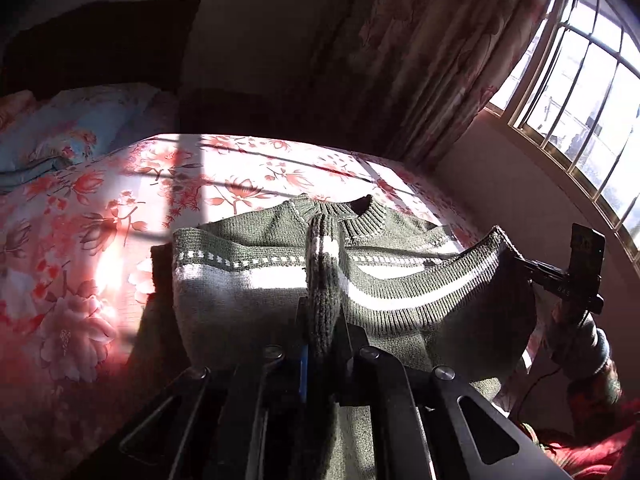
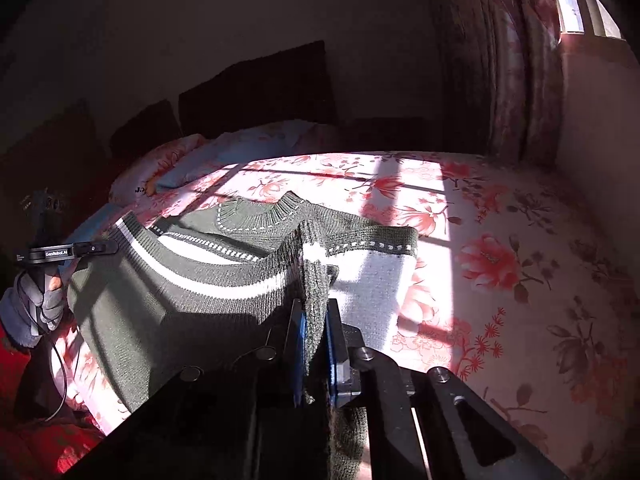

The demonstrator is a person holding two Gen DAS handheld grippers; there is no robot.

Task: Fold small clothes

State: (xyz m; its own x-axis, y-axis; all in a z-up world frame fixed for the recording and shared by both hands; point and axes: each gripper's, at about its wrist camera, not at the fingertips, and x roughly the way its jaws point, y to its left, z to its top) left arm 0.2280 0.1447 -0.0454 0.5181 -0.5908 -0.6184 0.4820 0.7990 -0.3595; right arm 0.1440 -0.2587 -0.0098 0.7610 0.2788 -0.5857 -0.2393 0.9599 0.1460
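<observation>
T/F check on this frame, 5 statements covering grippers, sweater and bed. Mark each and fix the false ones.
1. The left gripper is shut on the dark green knitted sweater with white stripes. True.
2. The right gripper is open and holds nothing. False: it is shut on a fold of the sweater.
3. The sweater lies on a plain blue sheet. False: it lies on a pink floral bedsheet.
4. The ribbed neckline points away from both grippers. True.
5. The floral curtain fully covers the barred window. False: the window is uncovered and sunlight falls on the bed.
</observation>
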